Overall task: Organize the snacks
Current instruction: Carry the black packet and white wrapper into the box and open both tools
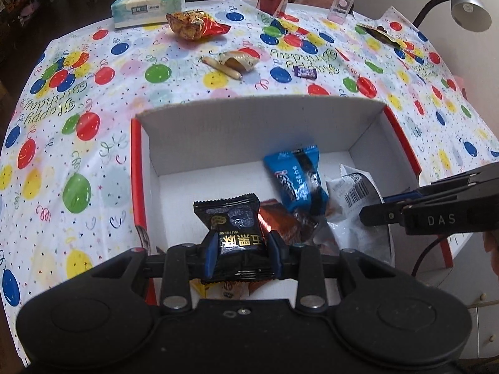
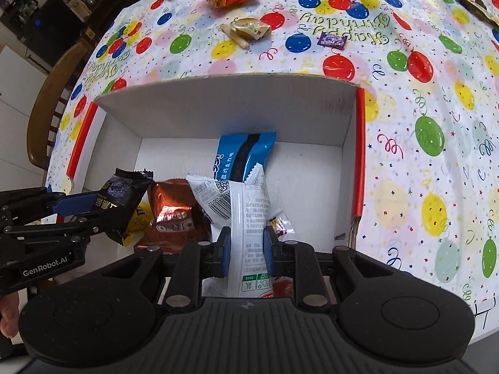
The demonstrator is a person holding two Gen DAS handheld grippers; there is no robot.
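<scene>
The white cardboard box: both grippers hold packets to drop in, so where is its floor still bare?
Bare floor lies along the white cardboard box's far wall, left of the blue packet, and in the right corner. The near middle is crowded.

My left gripper (image 1: 241, 254) pinches a black packet (image 1: 233, 229) between its blue fingers (image 1: 209, 257), above the near end of the white box (image 1: 259, 124). Inside lie a blue packet (image 1: 296, 177), a brown one (image 1: 279, 222) and a white one (image 1: 355, 193). My right gripper (image 1: 368, 216) reaches in from the right, beside the white packet. Out on the balloon-print desk (image 1: 93, 155) lie a red snack bag (image 1: 195, 25), a tissue box (image 1: 146, 6) and a purple sweet (image 1: 305, 71).
</scene>
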